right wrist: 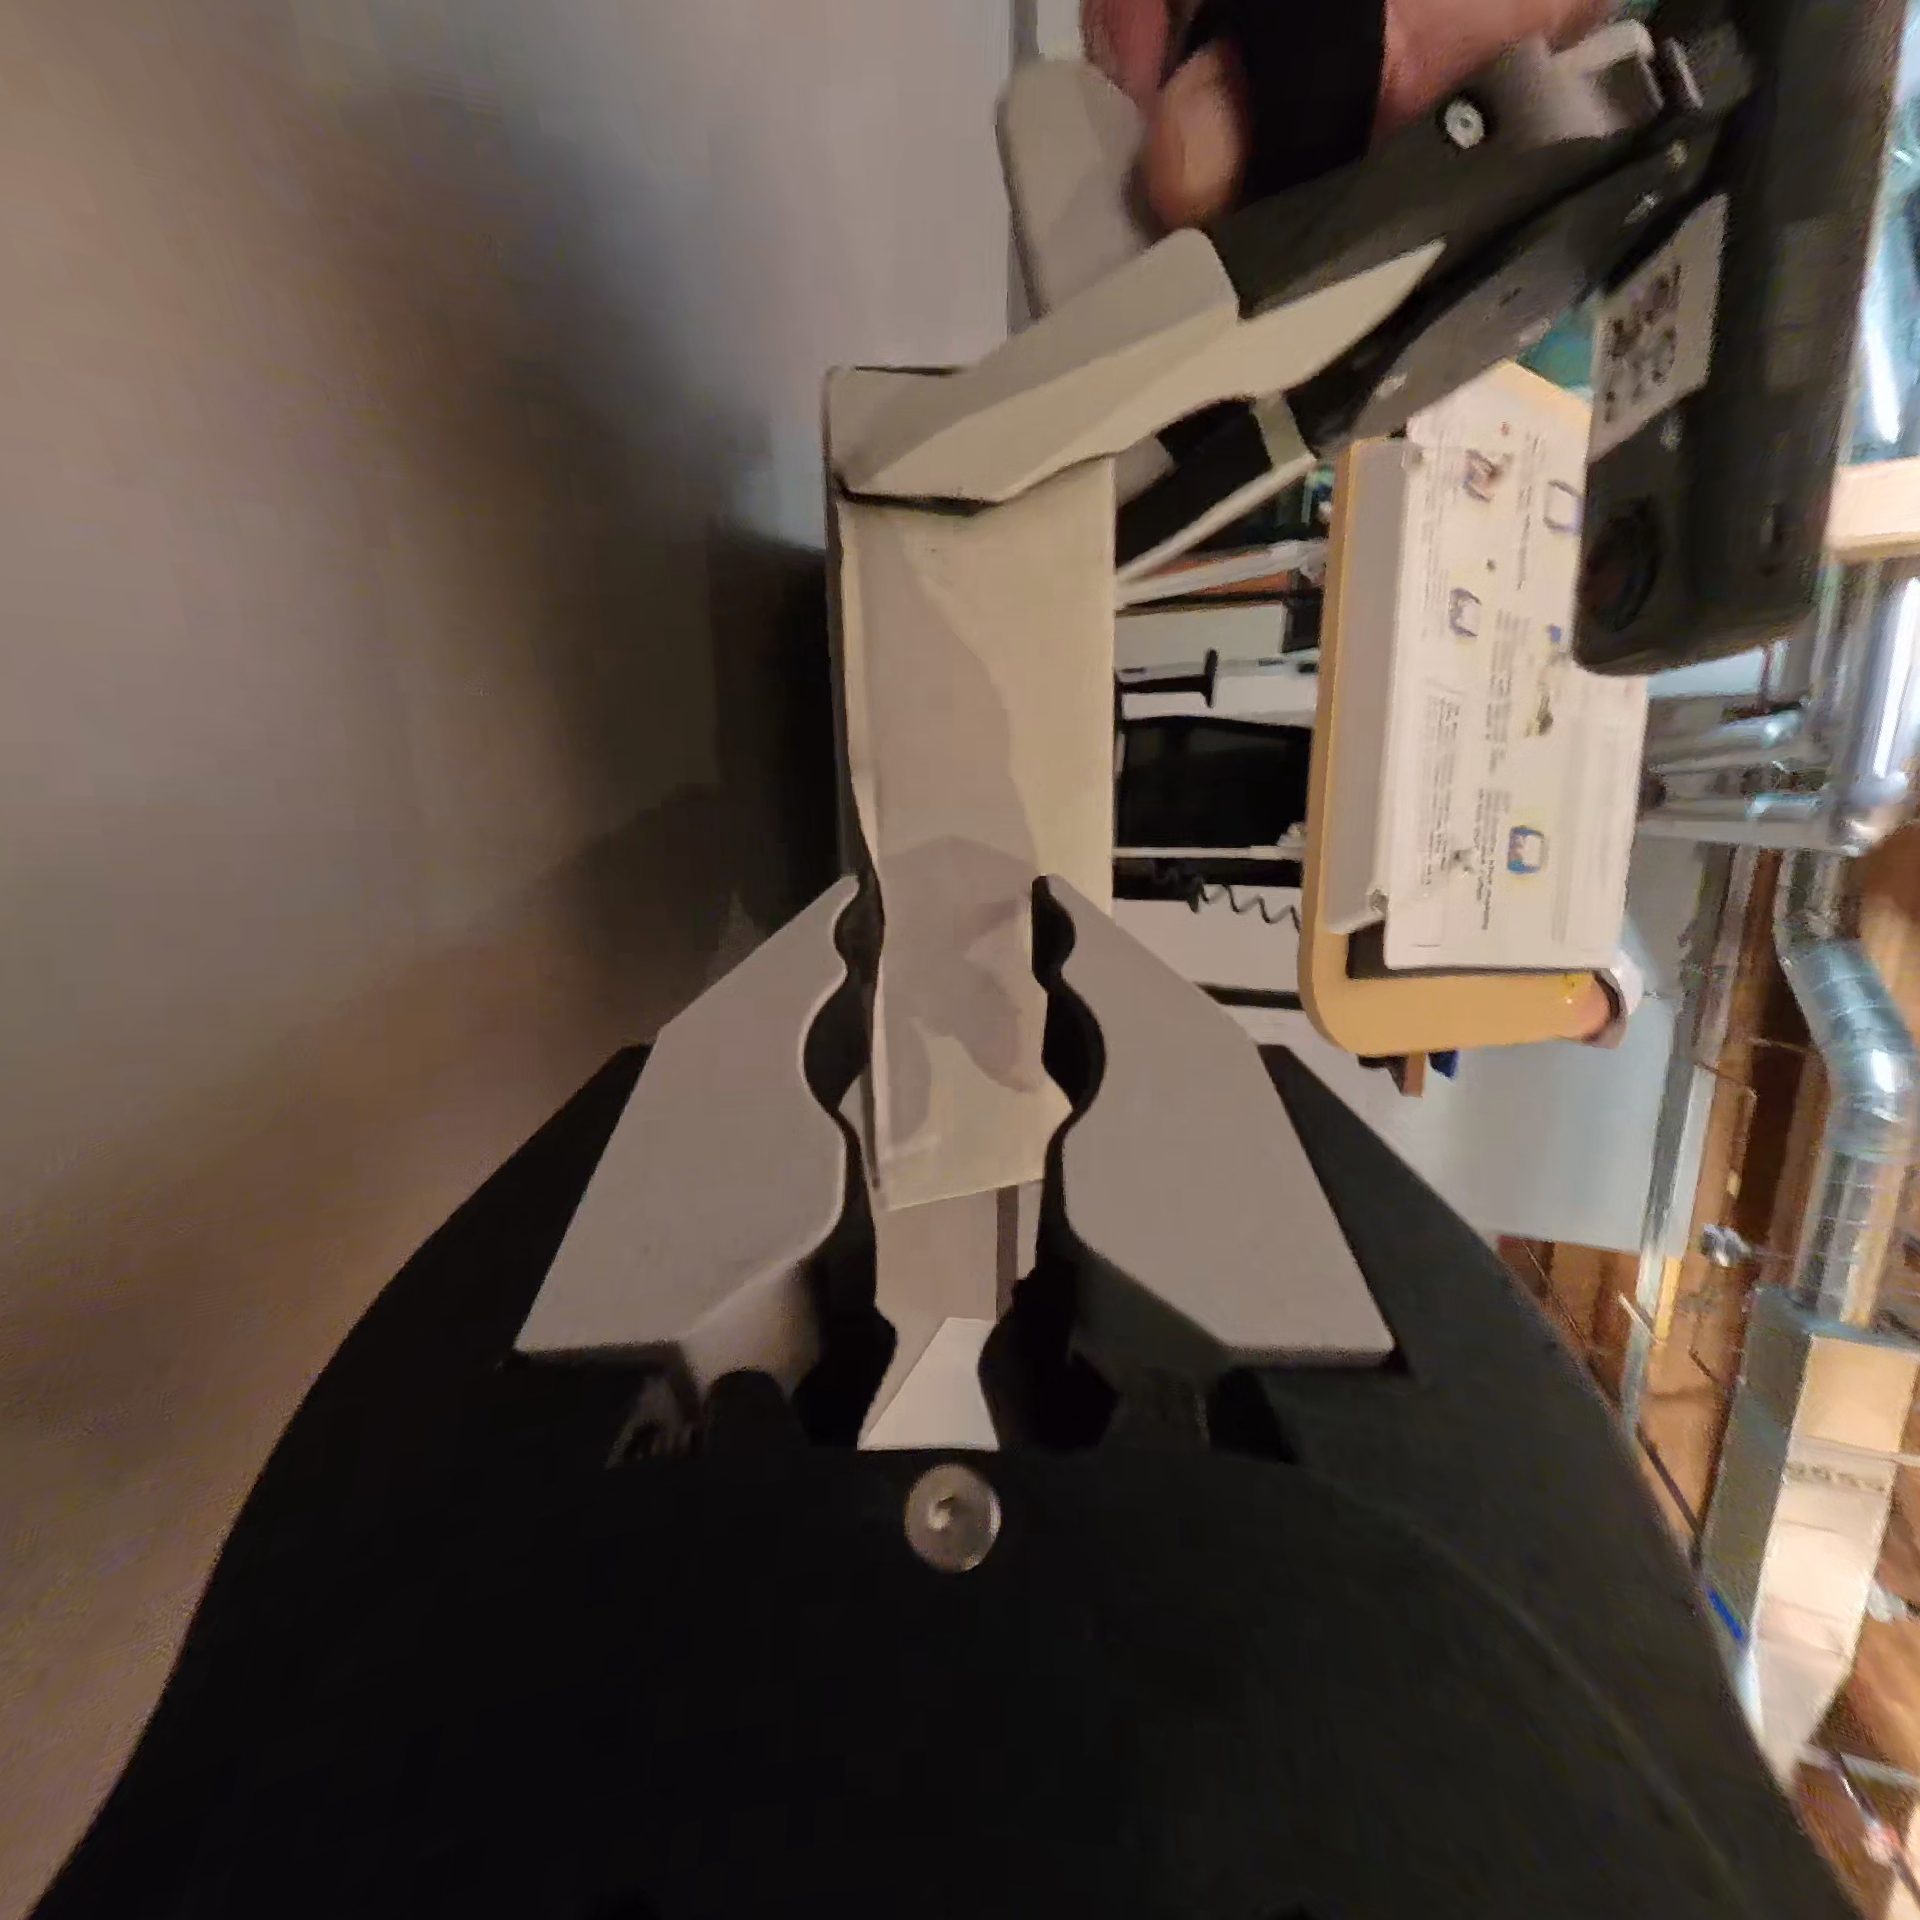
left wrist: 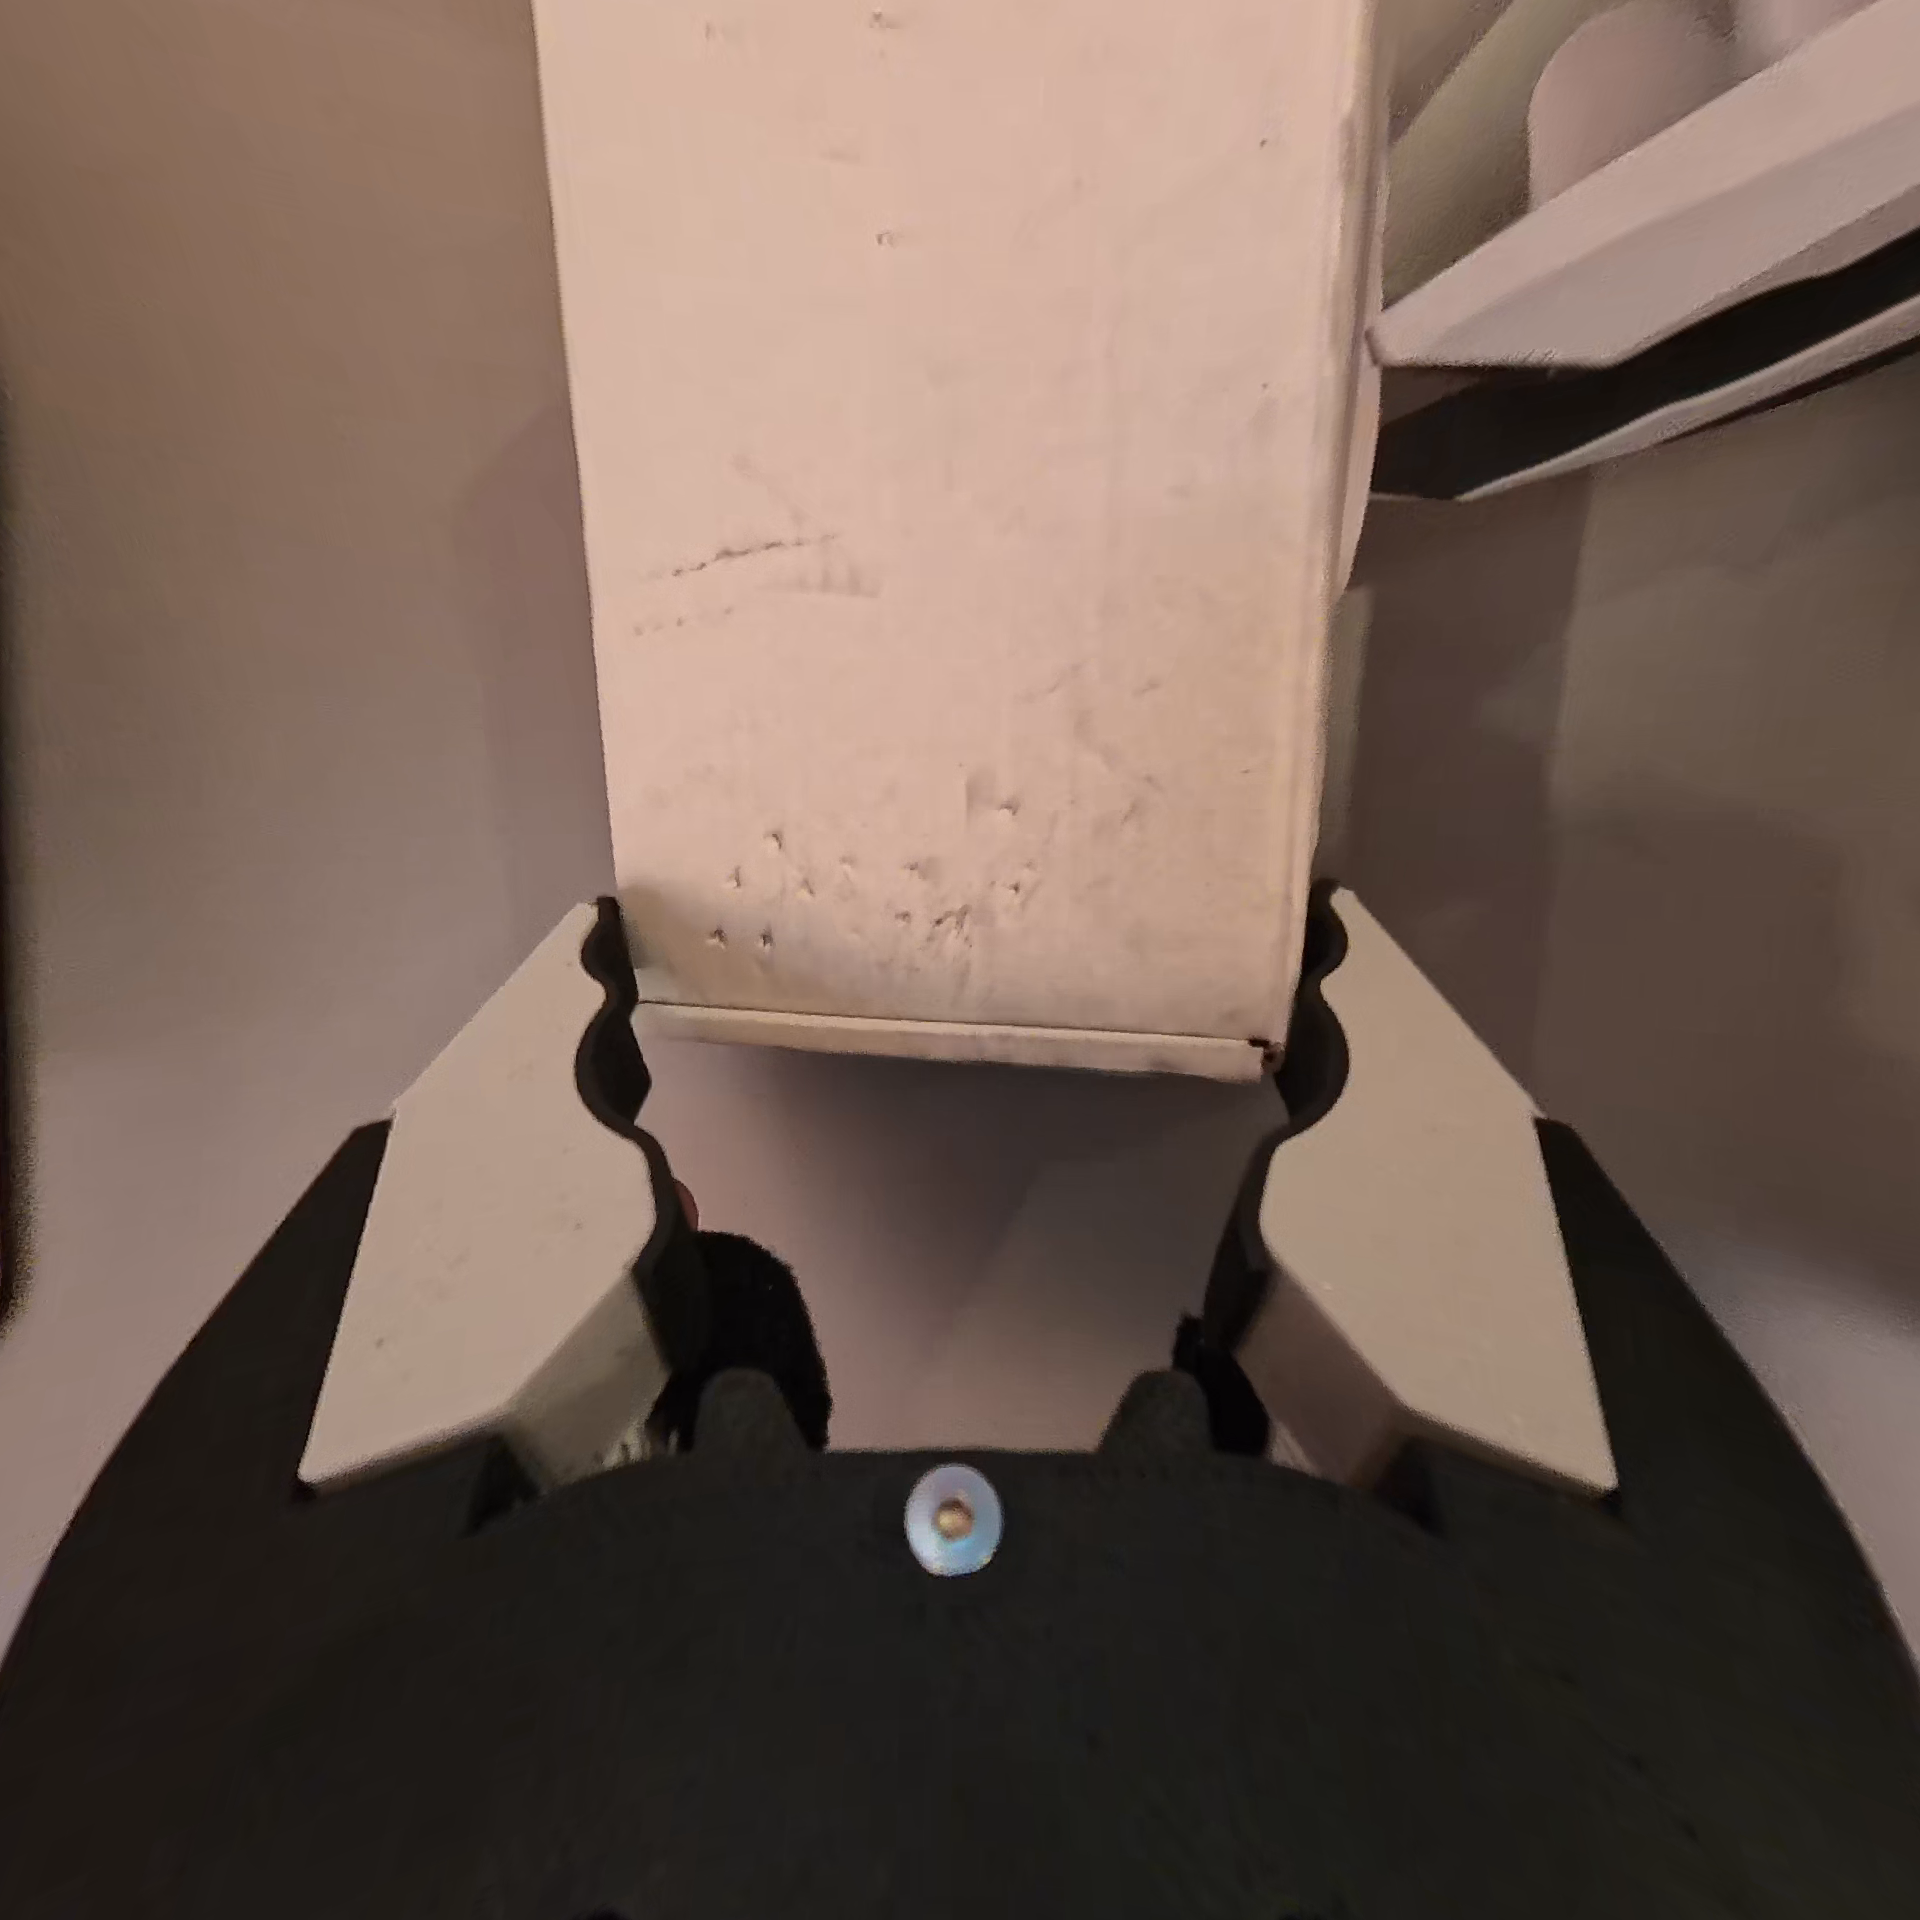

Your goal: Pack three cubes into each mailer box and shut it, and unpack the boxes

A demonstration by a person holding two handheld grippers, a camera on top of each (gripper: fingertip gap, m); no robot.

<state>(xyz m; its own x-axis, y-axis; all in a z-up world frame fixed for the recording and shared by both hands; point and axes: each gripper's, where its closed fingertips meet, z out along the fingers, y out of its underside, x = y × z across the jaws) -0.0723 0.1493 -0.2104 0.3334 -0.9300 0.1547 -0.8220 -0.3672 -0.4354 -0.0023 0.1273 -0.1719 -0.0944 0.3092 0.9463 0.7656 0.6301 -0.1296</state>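
Note:
A white mailer box (left wrist: pixel 935 520) is shut and fills the middle of the left wrist view. My left gripper (left wrist: pixel 968 930) is shut on it, with its jaws wide across the box's near end. In the right wrist view the same box (right wrist: pixel 977 675) shows as a narrow white side. My right gripper (right wrist: pixel 951 899) is shut on that narrow side. A finger of the left gripper (right wrist: pixel 1091 395) clamps the box's far end, with a person's hand (right wrist: pixel 1195 135) behind it. A finger of the right gripper (left wrist: pixel 1662 239) shows at the upper right of the left wrist view. No cubes are in view.
A plain grey surface (left wrist: pixel 260 623) lies behind the box. In the right wrist view, a tan board with a printed sheet (right wrist: pixel 1475 748), metal ducts (right wrist: pixel 1860 1039) and wooden framing stand in the background at the right.

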